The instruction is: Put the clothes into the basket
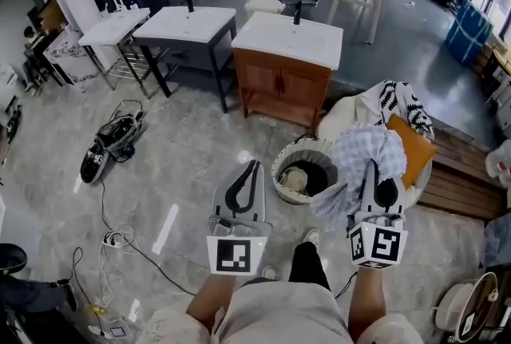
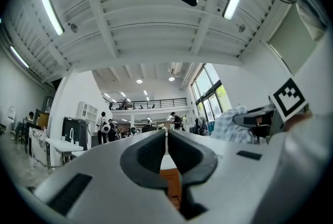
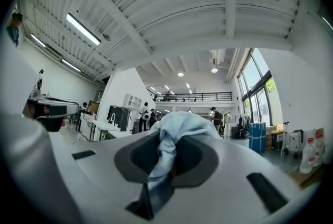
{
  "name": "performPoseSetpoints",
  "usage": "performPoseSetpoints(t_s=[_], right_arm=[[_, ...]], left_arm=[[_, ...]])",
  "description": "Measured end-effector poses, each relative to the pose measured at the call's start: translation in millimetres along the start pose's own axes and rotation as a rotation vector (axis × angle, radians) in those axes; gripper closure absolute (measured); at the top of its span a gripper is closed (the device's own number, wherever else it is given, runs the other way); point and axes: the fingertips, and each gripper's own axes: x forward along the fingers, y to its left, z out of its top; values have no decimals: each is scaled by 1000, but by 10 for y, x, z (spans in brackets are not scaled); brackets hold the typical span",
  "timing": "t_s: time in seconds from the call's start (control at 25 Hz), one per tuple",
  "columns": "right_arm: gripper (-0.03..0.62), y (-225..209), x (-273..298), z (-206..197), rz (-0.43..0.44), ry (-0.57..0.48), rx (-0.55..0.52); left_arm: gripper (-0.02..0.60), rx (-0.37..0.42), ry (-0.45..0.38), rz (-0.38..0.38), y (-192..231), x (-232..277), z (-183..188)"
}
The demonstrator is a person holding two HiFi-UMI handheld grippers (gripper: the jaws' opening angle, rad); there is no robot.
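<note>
A pale blue checked garment (image 1: 361,156) hangs from my right gripper (image 1: 374,167), whose jaws are shut on it; in the right gripper view the cloth (image 3: 174,137) bunches between the pads. The cloth hangs just right of a round white laundry basket (image 1: 281,160) on the floor, which holds a dark and a pale garment. My left gripper (image 1: 255,164) is held level to the left of the basket, jaws shut with nothing between them, as the left gripper view (image 2: 166,134) shows. More clothes, among them a black-and-white patterned piece (image 1: 402,104) and an orange one (image 1: 414,148), lie piled at the right.
A wooden vanity with a white basin top (image 1: 289,39) stands just beyond the basket, with a black-framed sink table (image 1: 185,23) at its left. A wooden bench (image 1: 465,175) runs at the right. A vacuum-like device (image 1: 112,144) and cables (image 1: 112,243) lie on the floor at the left.
</note>
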Motion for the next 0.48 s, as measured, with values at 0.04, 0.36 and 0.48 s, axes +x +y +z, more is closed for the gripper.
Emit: performPoseSetpoints(t_s=[0.04, 0.36, 0.48], right_arm=[[553, 9, 52, -27, 1, 7, -11], [549, -105, 571, -218, 32, 19, -85], [551, -236, 794, -189, 49, -12, -100]], left_arm=[[566, 5, -1, -6, -5, 48, -22], [574, -61, 21, -37, -95, 601, -232], [574, -60, 19, -48, -169, 895, -253]])
